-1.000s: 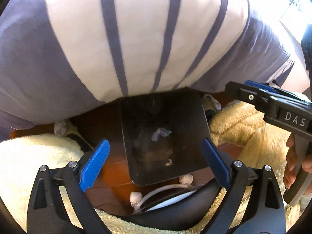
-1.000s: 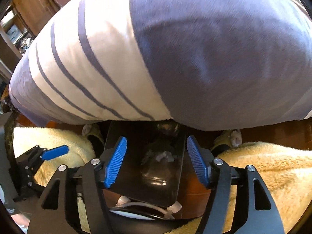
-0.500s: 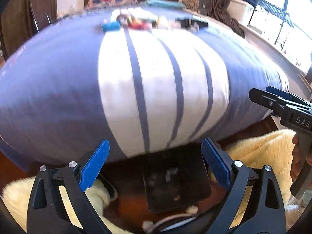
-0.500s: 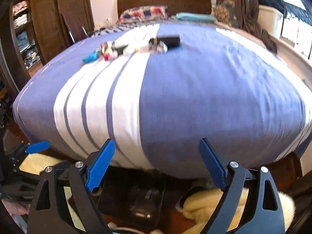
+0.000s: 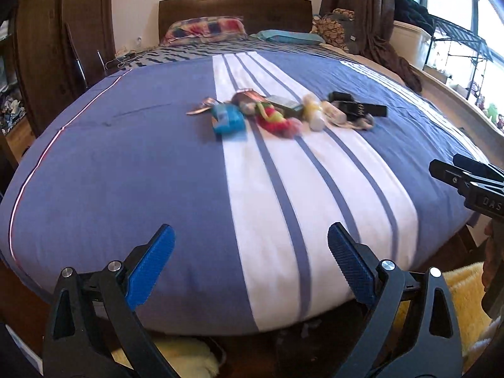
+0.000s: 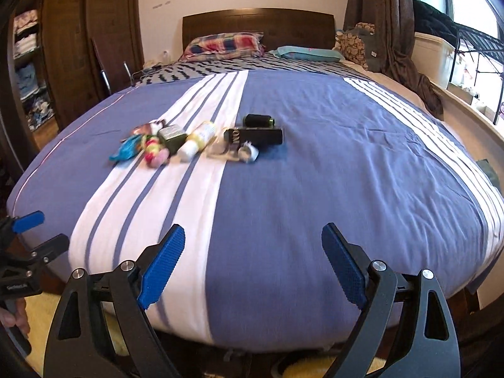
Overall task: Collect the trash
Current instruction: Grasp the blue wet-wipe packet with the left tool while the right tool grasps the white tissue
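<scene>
A cluster of small items lies mid-bed on a blue and white striped duvet [image 5: 126, 173]: a blue wrapper [image 5: 228, 121], a red, green and pink piece [image 5: 274, 119], a dark green box [image 6: 171, 137], a yellow-white bottle [image 6: 198, 140], a black box [image 6: 255, 137], a black cylinder [image 6: 258, 120] and crumpled white scraps [image 6: 247, 154]. My left gripper [image 5: 250, 236] hangs open over the bed's foot end, well short of the cluster. Beside it my right gripper [image 6: 252, 233] is open too, nothing between its blue pads. Each gripper shows at the edge of the other's view.
A dark bin [image 5: 293, 346] barely shows on the floor below the bed's foot edge. A yellow fluffy rug [image 5: 466, 299] covers the floor there. Pillows [image 6: 225, 42] and a wooden headboard stand at the far end, a wardrobe at left, a window ledge at right.
Both grippers have risen and tilted up, from facing the black bin under the bed's edge to looking over the bed top. The right jaws have spread wider.
</scene>
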Available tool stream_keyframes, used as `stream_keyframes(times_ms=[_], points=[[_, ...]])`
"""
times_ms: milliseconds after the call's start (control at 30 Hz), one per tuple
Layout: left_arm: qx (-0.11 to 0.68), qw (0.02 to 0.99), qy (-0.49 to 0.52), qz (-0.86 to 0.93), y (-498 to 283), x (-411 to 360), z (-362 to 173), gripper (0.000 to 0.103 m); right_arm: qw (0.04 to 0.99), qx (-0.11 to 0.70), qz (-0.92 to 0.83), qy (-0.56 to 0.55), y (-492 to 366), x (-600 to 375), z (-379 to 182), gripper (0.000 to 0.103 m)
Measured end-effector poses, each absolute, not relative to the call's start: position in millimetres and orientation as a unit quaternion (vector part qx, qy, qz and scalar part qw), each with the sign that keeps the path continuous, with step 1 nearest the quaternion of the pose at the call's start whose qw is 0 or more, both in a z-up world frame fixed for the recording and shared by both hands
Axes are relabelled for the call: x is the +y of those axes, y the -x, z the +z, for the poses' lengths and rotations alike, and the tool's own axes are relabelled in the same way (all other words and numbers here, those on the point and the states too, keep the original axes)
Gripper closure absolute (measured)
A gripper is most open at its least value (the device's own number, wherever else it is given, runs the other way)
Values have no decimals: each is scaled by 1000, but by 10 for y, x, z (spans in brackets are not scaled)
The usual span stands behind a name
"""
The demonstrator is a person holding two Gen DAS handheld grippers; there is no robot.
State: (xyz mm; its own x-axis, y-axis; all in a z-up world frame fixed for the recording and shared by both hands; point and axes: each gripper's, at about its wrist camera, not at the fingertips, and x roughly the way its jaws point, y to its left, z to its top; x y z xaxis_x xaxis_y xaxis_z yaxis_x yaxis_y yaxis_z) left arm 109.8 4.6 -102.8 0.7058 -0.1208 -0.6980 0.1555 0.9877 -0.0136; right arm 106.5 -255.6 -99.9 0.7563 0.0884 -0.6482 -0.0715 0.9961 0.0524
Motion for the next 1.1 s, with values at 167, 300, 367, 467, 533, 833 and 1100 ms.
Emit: stream_keyframes(times_ms=[167,300,367,467,533,833,1100], points=[[388,919,-15,-71,-1449,87,-1058,10,931,361,45,-8,-1525,-2507,-1097,17],[392,918,-10,-61,-1725,123,-1076,10,924,377,54,-23,-1877,-2498,-1179,39],[396,917,-10,-56,-1876,132,-1083,10,922,382,54,-25,-2019,-2498,-1208,42],[401,914,-11,-60,-2115,121,-1100,11,920,387,55,-26,-2152,-2496,-1250,44],[403,913,-11,-56,-2252,122,-1117,13,919,389,56,-25,-2213,-2487,-1268,45],[425,904,3,-51,-2877,117,-1285,31,918,389,73,-21,-2374,-2398,-1279,61],[426,902,5,-61,-2963,175,-1288,61,920,384,75,2,-2386,-2297,-1269,80]])
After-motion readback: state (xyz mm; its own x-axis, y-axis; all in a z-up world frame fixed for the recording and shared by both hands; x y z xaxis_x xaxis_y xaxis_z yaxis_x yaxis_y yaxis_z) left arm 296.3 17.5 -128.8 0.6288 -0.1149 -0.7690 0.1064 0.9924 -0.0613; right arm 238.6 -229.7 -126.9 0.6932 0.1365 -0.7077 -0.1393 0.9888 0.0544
